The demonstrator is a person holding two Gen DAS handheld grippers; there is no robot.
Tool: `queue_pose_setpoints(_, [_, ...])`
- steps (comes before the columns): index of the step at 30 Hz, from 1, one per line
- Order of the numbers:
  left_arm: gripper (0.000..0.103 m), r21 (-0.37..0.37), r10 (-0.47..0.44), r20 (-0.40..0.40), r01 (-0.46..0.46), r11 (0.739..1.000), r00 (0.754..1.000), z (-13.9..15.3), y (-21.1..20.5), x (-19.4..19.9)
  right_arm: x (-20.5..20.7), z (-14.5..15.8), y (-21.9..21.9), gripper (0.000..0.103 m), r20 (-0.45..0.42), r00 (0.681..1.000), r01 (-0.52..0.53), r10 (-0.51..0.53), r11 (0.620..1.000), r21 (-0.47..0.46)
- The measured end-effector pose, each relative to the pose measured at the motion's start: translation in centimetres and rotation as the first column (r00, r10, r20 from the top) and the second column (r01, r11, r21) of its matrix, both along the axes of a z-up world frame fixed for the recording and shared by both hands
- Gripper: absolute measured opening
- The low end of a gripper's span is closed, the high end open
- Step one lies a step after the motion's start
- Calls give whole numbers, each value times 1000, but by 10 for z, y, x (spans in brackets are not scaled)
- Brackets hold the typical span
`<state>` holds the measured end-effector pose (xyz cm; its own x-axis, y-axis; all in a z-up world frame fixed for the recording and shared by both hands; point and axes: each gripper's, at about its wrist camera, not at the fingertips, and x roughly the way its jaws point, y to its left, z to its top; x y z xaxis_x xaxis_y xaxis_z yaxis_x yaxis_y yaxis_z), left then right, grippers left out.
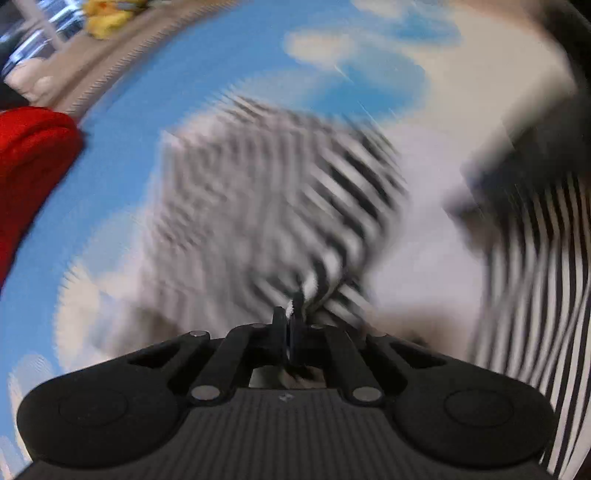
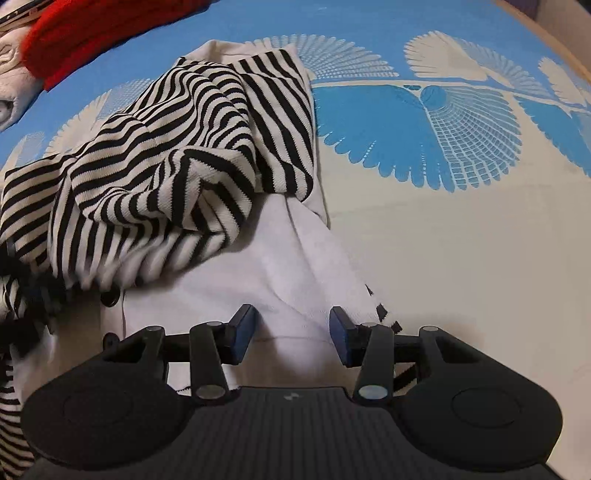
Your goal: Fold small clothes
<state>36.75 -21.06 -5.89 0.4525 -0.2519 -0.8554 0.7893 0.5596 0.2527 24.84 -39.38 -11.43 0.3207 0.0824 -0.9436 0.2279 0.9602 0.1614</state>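
Note:
A black-and-white striped garment (image 1: 280, 192) lies blurred on the blue and white patterned sheet (image 1: 184, 92). My left gripper (image 1: 290, 314) is shut, and a pinch of the striped cloth bunches up into its tips. In the right wrist view the same garment (image 2: 166, 147) lies crumpled at left, with its white inner side (image 2: 258, 266) spread out below. My right gripper (image 2: 291, 328) stands open just over that white cloth, one finger on each side of a soft ridge, pads apart from it. A dark button (image 2: 109, 297) shows at the garment's edge.
A red garment (image 2: 92, 33) lies at the far left of the sheet (image 2: 443, 129), also seen as the red garment (image 1: 33, 155). A white cloth (image 2: 11, 88) sits beside it. A yellow object (image 1: 107, 18) rests beyond the sheet's edge. More striped cloth (image 1: 535, 277) fills the right side.

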Motion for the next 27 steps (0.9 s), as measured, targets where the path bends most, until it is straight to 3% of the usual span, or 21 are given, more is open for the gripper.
queue_pose_setpoints(1, [1, -49, 73, 43, -71, 996, 996, 26, 12, 27, 0, 0, -2, 47, -1, 1000, -8, 8, 1000, 5])
queue_pose_setpoints(2, [2, -109, 190, 112, -178, 978, 975, 55, 28, 57, 1, 0, -3, 47, -2, 1000, -17, 17, 1000, 8])
queue_pose_setpoints(3, [3, -180, 348, 188, -317, 931, 918, 84, 48, 86, 1, 1, -4, 47, -5, 1000, -22, 22, 1000, 10])
queue_pose_setpoints(4, [5, -271, 545, 248, -483, 833, 801, 113, 77, 111, 2, 1, -5, 47, -5, 1000, -21, 21, 1000, 11])
queue_pose_setpoints(5, [8, -343, 676, 264, -589, 732, 688, 136, 100, 123, 3, 1, -6, 47, -2, 1000, -15, 15, 1000, 13])
queue_pose_setpoints(6, [15, -385, 728, 251, -624, 680, 638, 150, 113, 126, 5, 2, -7, 47, 7, 1000, -8, 8, 1000, 16])
queue_pose_setpoints(7, [30, -421, 729, 225, -611, 671, 646, 164, 126, 121, 6, 4, -7, 47, 17, 1000, -5, 5, 1000, 15])
queue_pose_setpoints(8, [38, -459, 705, 226, -565, 686, 672, 172, 135, 107, 7, 7, -5, 47, 29, 1000, -8, 7, 1000, 10])
queue_pose_setpoints(9, [46, -480, 692, 246, -535, 696, 679, 174, 139, 91, 9, 10, -2, 47, 50, 999, -16, 16, 1000, 5])
queue_pose_setpoints(11, [46, -472, 680, 243, -528, 706, 691, 166, 147, 60, 13, 15, 3, 47, 98, 995, -30, 29, 1000, 3])
queue_pose_setpoints(12, [46, -466, 678, 201, -540, 701, 707, 158, 153, 44, 15, 19, 7, 47, 127, 992, -26, 25, 1000, 10])
queue_pose_setpoints(13, [46, -472, 688, 140, -563, 678, 712, 146, 160, 29, 17, 22, 10, 47, 154, 988, -18, 13, 999, 28])
queue_pose_setpoints(15, [46, -495, 709, 22, -608, 621, 705, 124, 178, -1, 24, 25, 17, 47, 204, 979, 0, -19, 995, 97])
queue_pose_setpoints(18, [39, -495, 727, -79, -660, 565, 682, 77, 203, -33, 35, 23, 37, 47, 244, 968, 10, -65, 975, 223])
queue_pose_setpoints(19, [28, -444, 738, -116, -699, 560, 665, 56, 208, -32, 39, 21, 46, 47, 244, 966, 13, -80, 964, 264])
queue_pose_setpoints(21, [15, -323, 756, -174, -762, 561, 631, 28, 208, -24, 49, 15, 65, 48, 240, 966, 11, -96, 943, 333])
queue_pose_setpoints(23, [15, -312, 713, -237, -747, 587, 659, 13, 207, -13, 59, 9, 85, 48, 236, 968, -6, -89, 927, 376])
queue_pose_setpoints(26, [18, -233, 652, -279, -708, 666, 705, -8, 198, -5, 73, -6, 111, 48, 187, 980, -8, -75, 914, 406])
queue_pose_setpoints(27, [30, -185, 644, -279, -698, 692, 712, -17, 194, -2, 76, -11, 118, 48, 165, 984, -4, -69, 913, 408])
